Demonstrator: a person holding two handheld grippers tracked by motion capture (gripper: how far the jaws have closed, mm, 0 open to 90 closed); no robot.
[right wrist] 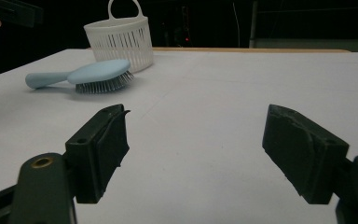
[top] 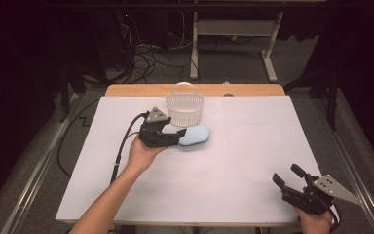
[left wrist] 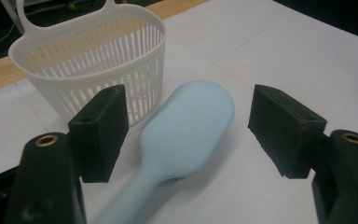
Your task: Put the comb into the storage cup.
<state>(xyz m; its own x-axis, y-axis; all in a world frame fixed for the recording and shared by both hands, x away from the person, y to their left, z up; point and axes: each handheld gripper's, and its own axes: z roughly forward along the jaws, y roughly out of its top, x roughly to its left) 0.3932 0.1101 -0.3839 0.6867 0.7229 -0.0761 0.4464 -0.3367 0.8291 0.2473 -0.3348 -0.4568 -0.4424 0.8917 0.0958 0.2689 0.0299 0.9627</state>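
A light blue hairbrush lies bristles down on the white table cover, just in front of a white slotted basket with a loop handle. Taking the basket as landmark: the brush head sits at the basket's near right foot, close to its wall, and the brush handle runs away from the basket toward the person's left side.

The left gripper, held in the person's left hand, hangs over the brush's handle end, just in front of the basket and to its left. In the left gripper view its jaws stand apart and straddle the hairbrush: the neck and head lie in the gap between the two black pads, and neither pad presses on the brush. The basket rises directly behind the left pad.

The right gripper, in the person's right hand, rests well apart from the basket, at the near right corner of the table cover. Its jaws are spread wide with nothing between them. In the right gripper view the hairbrush shows its metal bristles, and the basket stands just behind its head.
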